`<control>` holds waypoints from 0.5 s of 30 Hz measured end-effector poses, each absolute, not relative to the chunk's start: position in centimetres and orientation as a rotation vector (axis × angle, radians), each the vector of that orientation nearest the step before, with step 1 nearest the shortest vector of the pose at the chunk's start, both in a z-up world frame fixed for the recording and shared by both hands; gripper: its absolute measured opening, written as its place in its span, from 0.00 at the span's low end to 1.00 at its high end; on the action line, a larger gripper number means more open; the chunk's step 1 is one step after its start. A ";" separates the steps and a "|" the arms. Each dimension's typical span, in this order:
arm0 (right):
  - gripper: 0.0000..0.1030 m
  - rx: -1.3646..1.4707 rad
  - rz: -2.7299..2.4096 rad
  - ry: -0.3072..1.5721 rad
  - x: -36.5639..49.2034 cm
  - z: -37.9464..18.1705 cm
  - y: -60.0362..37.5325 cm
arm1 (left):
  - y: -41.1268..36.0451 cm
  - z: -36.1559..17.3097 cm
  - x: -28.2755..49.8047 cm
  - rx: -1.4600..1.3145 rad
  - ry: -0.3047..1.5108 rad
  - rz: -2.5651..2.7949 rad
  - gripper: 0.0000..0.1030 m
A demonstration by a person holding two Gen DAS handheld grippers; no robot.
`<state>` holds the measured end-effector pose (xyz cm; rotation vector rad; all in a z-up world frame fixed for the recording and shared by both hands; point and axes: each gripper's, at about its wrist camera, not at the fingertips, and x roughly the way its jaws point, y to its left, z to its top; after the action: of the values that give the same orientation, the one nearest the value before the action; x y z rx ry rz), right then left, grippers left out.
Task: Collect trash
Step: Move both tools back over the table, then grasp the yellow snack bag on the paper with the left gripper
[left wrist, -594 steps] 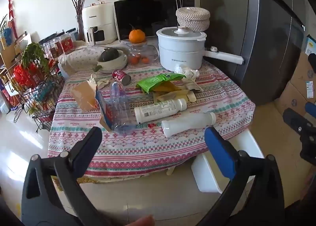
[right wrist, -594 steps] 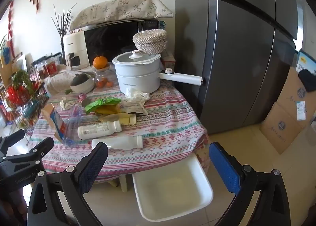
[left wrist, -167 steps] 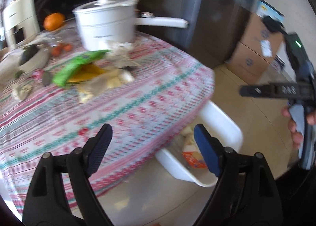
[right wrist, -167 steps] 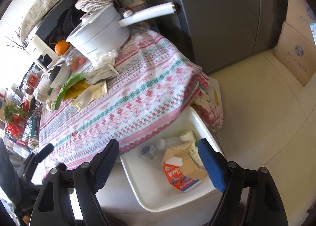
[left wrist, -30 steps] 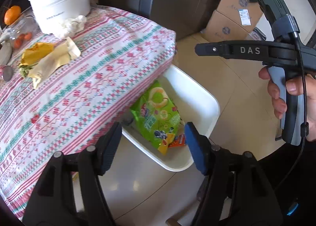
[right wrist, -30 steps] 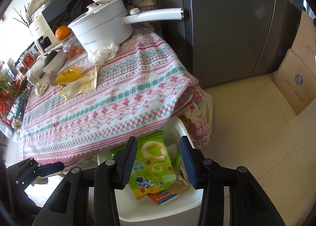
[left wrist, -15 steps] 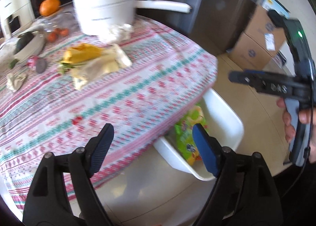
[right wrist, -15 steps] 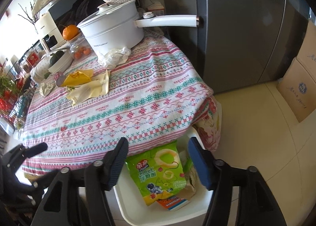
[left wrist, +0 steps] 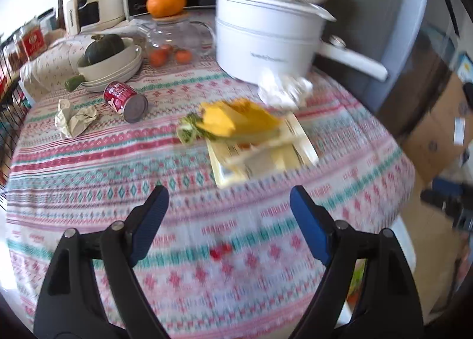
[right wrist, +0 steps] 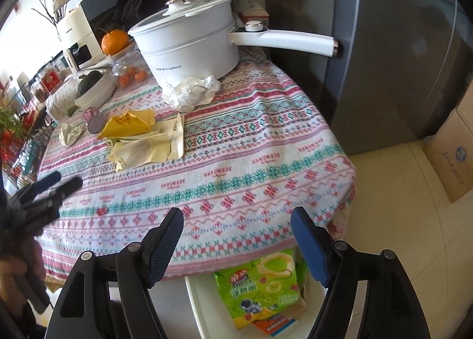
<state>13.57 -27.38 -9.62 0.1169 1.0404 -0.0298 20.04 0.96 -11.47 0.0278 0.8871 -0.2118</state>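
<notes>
Two handheld grippers share one build: the left gripper (left wrist: 227, 206) and right gripper (right wrist: 236, 226) each carry glossy black plastic arms ending in ribbed blue pads (right wrist: 307, 241), joined by round silver screws (right wrist: 339, 245), with triangular cut-outs in the arms. A blurred hand (right wrist: 13, 274) shows bare skin at the right-wrist view's left edge.

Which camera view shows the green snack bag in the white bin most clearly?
The right wrist view. There the green snack bag lies face up in the white bin below the table edge, sharp and mostly unhidden. The left wrist view shows only a blurred green sliver behind the left gripper's finger.
</notes>
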 end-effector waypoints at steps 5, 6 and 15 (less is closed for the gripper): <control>0.75 0.119 -0.037 1.076 15.5 -11.2 -27.0 | 1.5 -11.6 23.0 -0.040 0.872 -0.217 0.79; 0.75 0.120 -0.041 1.081 15.7 -11.5 -27.0 | 1.5 -11.6 23.7 -0.049 0.873 -0.221 0.79; 0.75 0.111 -0.057 1.123 16.8 -13.2 -27.0 | 0.5 -12.9 28.9 -0.150 0.976 -0.175 0.60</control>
<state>16.83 -27.00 -13.16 0.1106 1.1235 -0.0568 28.87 0.48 -12.91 -0.1498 0.9765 -0.1752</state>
